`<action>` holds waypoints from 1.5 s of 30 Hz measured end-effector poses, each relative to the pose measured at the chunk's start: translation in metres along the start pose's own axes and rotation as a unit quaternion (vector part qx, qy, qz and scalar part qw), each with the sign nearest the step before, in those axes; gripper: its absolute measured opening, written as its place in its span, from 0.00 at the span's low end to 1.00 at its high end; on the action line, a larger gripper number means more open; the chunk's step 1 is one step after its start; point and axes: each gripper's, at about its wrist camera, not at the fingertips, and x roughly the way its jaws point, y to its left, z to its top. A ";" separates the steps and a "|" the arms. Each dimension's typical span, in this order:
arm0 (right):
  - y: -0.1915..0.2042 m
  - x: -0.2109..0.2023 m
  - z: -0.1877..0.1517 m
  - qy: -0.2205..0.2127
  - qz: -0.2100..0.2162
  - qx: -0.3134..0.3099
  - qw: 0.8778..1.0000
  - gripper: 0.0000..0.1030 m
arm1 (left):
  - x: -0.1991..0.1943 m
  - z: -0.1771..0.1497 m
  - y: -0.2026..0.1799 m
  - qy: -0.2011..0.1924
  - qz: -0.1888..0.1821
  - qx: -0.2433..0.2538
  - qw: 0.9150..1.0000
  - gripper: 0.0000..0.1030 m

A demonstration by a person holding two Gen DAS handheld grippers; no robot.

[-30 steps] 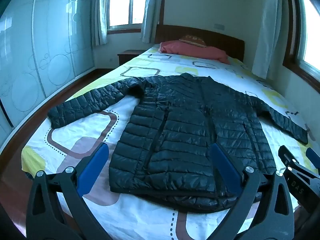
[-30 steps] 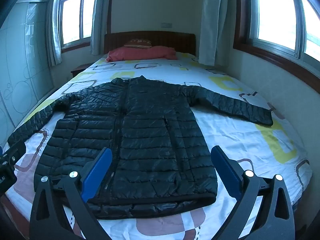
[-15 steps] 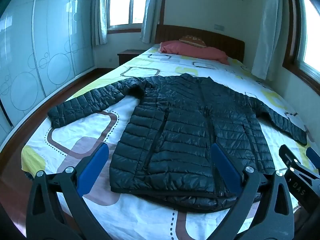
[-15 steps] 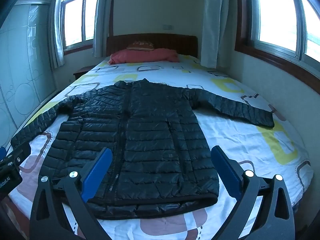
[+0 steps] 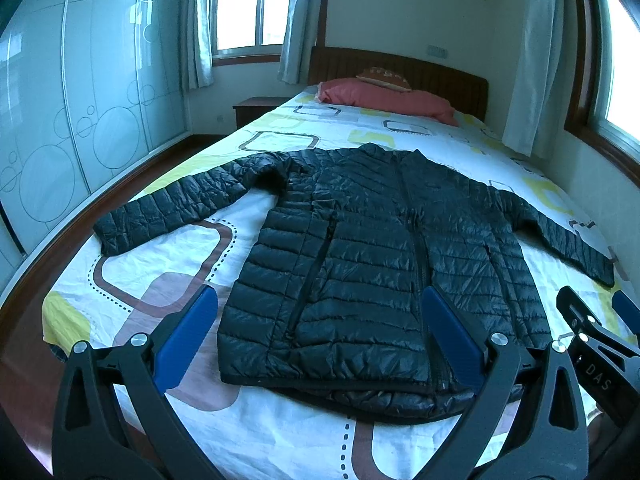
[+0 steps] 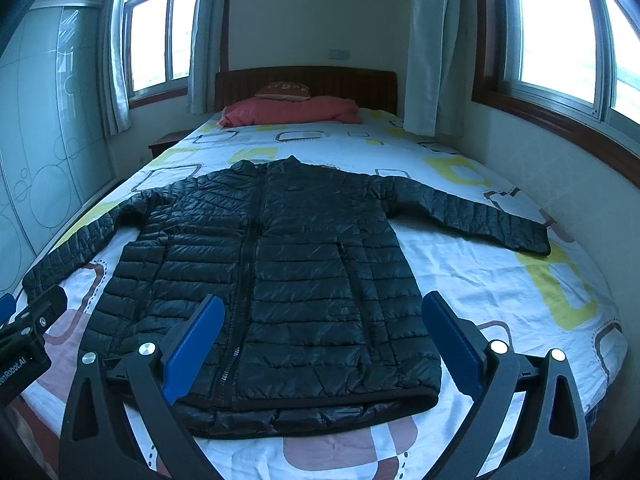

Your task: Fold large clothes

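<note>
- One black quilted puffer jacket (image 5: 372,264) (image 6: 272,280), laid flat and front-up at the middle of the bed (image 5: 280,432) (image 6: 500,280); zipped down the centre; horizontal stitched channels, shiny fabric; collar toward 12 o'clock, hem toward 6 o'clock, near the foot edge.
- Two sleeves spread outward: one (image 5: 168,208) reaching to 9 o'clock, the other (image 6: 472,216) to 3 o'clock; both cuffs lying on the sheet.
- Two slanted pocket zips visible on the front panels.
- Sheet white with rounded squares in yellow, brown and grey.
- One pink pillow (image 5: 384,100) (image 6: 292,110) at 12 o'clock against the dark wooden headboard (image 6: 308,80), with one smaller patterned cushion (image 6: 284,89) on top.
- Two windows with pale curtains; one bedside cabinet (image 5: 258,108) at 11 o'clock; frosted wardrobe doors (image 5: 80,120) with circle patterns at 9 o'clock.
- Left gripper (image 5: 320,336) above the hem at 6 o'clock; jaws spread wide, blue pads (image 5: 188,336) holding nothing.
- Right gripper (image 6: 324,340) likewise above the hem; jaws spread wide, empty.
</note>
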 end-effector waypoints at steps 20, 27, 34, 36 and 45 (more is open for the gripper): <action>0.006 0.000 -0.003 0.000 0.001 -0.001 1.000 0.95 | 0.001 -0.002 0.000 0.002 0.001 0.001 1.000 0.98; 0.002 0.001 -0.002 0.001 0.002 -0.002 1.000 0.95 | 0.001 -0.002 0.000 0.003 0.000 0.002 1.000 0.98; 0.003 0.001 -0.002 0.001 0.001 -0.002 1.000 0.95 | 0.002 -0.002 0.000 0.004 0.001 0.002 1.000 0.98; 0.002 0.001 -0.002 0.001 0.002 -0.002 1.000 0.95 | 0.001 -0.002 0.000 0.004 0.001 0.002 1.000 0.98; 0.004 0.003 -0.004 0.003 0.002 -0.003 1.000 0.95 | 0.002 -0.004 0.000 0.005 0.000 0.002 1.000 0.98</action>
